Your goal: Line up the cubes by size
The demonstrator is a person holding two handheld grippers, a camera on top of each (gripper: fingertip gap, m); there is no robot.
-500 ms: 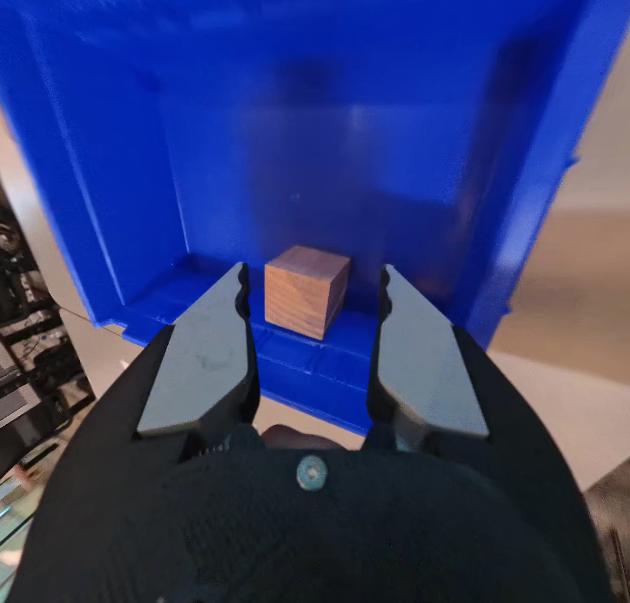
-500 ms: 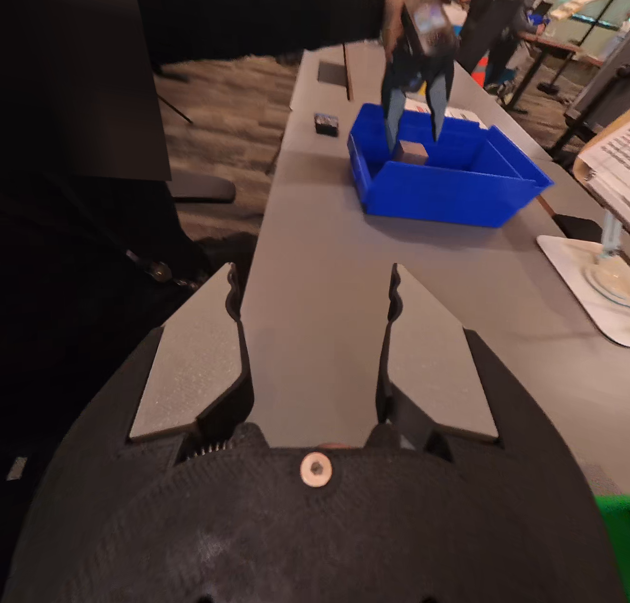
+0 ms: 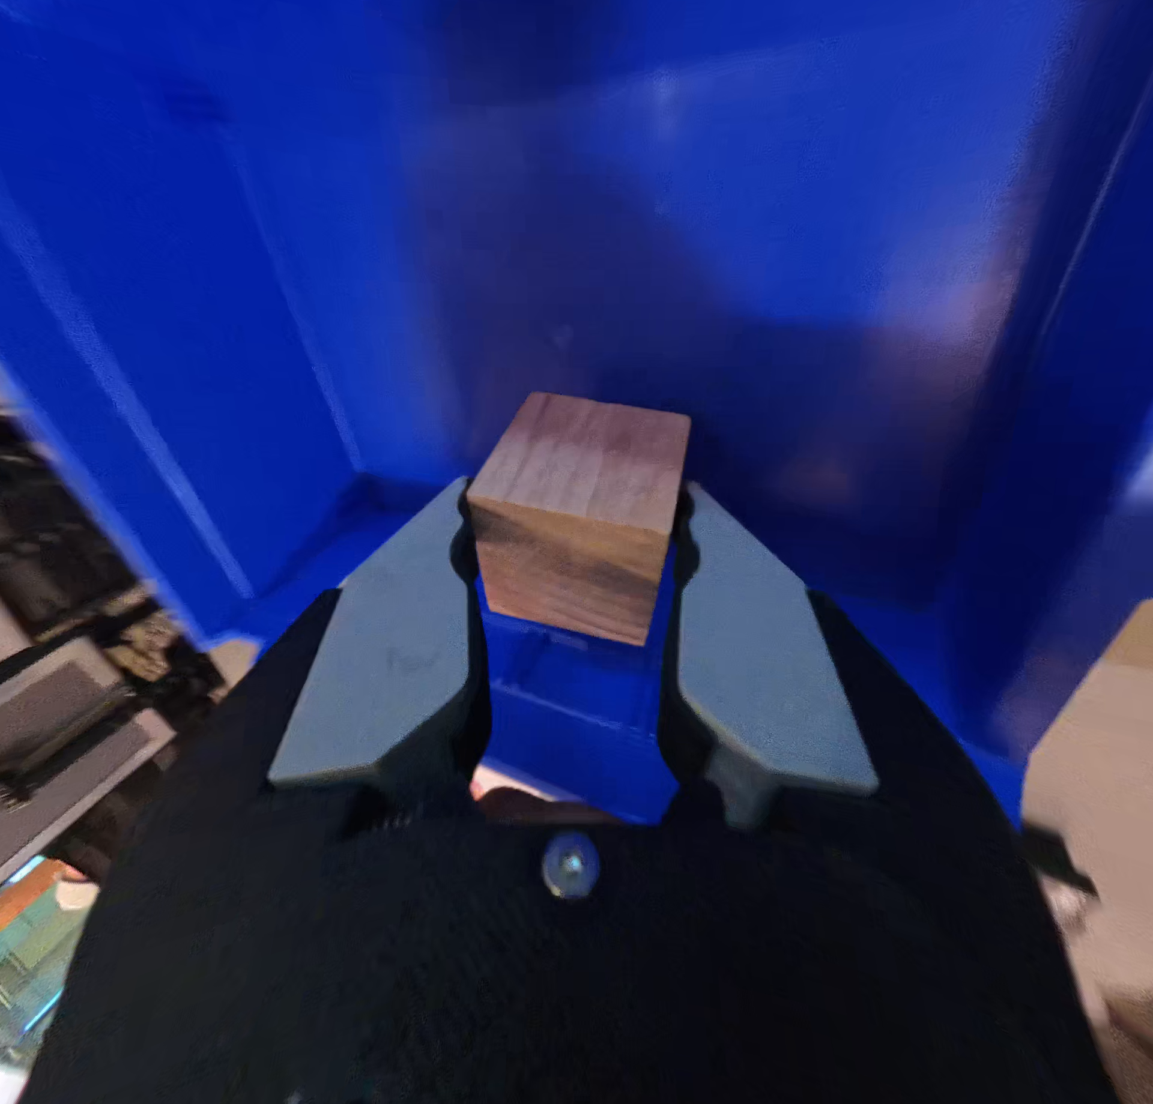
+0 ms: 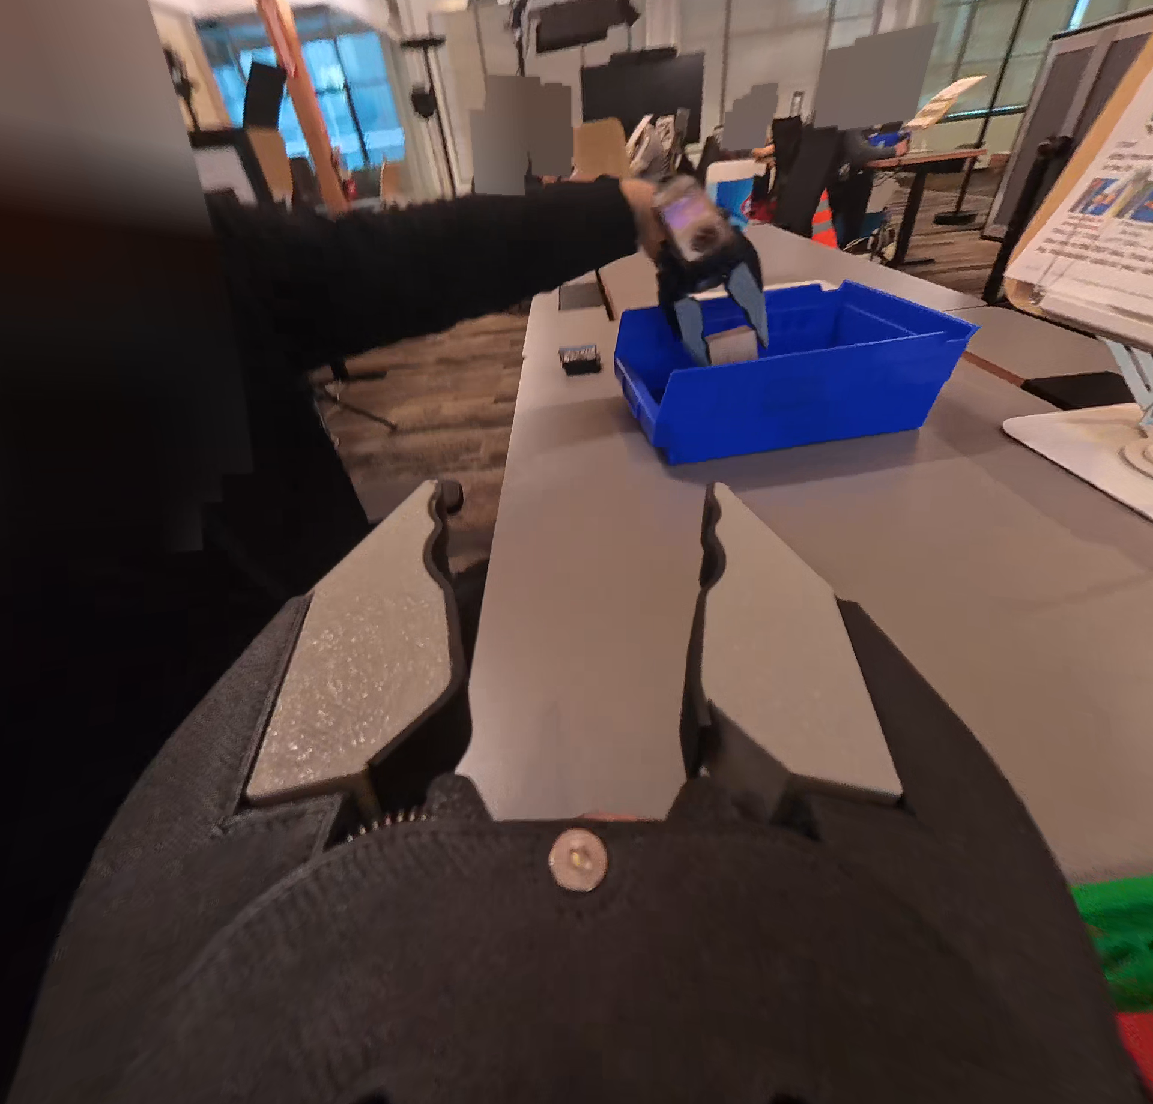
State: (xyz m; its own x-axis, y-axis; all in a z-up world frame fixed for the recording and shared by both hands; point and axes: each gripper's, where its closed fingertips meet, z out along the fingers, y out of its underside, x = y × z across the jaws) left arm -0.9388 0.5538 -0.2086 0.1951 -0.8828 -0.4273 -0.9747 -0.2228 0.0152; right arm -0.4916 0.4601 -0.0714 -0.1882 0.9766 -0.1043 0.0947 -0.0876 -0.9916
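Observation:
A brown wooden cube [image 3: 577, 513] sits between the fingertips of my left gripper [image 3: 574, 500], which is shut on its two sides inside the blue bin [image 3: 811, 263]. In the right wrist view the left gripper [image 4: 730, 347] reaches down into the bin [image 4: 811, 400] from a dark sleeve and holds the cube [image 4: 731, 345] near the bin's left end. Whether the cube still touches the bin floor is unclear. My right gripper [image 4: 574, 500] is open and empty, low over the grey table [image 4: 593, 606], well short of the bin. No other cube is in view.
A small black object [image 4: 580, 358] lies on the table left of the bin. A white stand base [image 4: 1085, 450] and a tilted board with paper [image 4: 1098, 226] are at the right. A green patch [image 4: 1117, 949] is at the lower right. The table's left edge runs past my right gripper.
My left gripper has moved in around the cube and closed on it. The right gripper's view has tilted up; its jaws stay open.

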